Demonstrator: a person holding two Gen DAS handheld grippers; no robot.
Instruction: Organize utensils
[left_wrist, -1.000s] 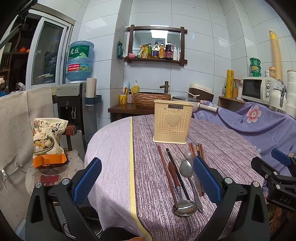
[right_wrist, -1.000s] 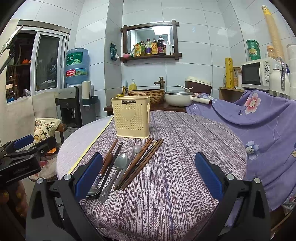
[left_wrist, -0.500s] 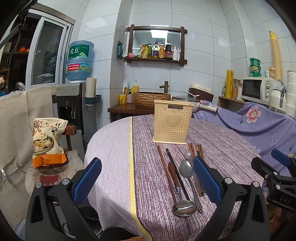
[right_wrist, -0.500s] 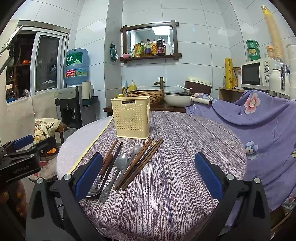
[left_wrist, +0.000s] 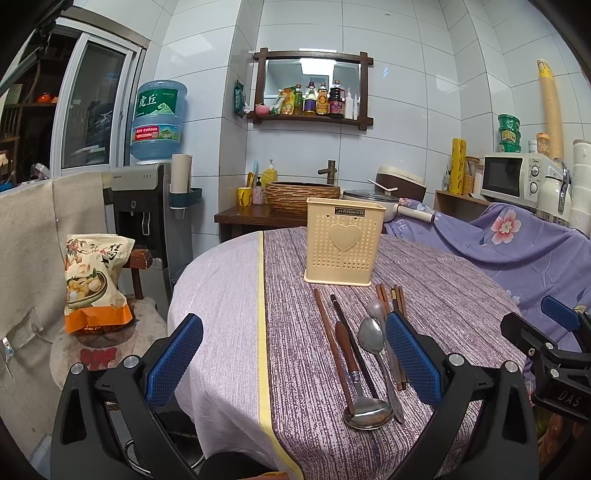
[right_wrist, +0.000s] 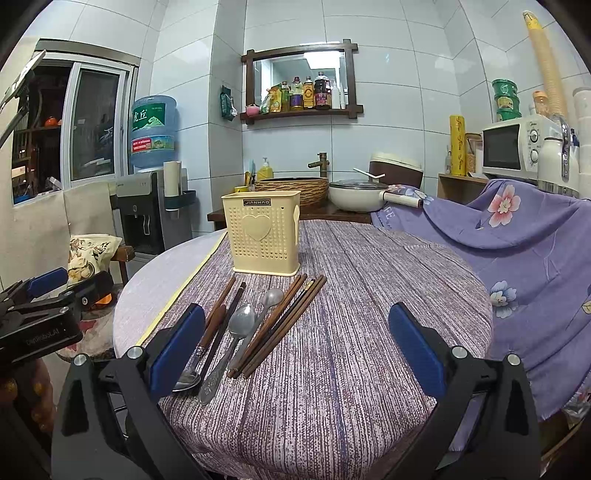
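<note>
Both the left gripper (left_wrist: 293, 363) and the right gripper (right_wrist: 297, 347) hover at the near edge of the round table (right_wrist: 369, 295) with their blue-padded jaws spread wide and holding nothing. The utensils lie loose on the purple striped cloth just in front of the cream perforated utensil holder (right_wrist: 261, 232), which stands upright and apart from them. From the right wrist view they run, left to right, as a wooden-handled spoon (right_wrist: 207, 338), a dark chopstick (right_wrist: 227, 319), two metal spoons (right_wrist: 240, 325) and a bundle of brown chopsticks (right_wrist: 284, 319).
</note>
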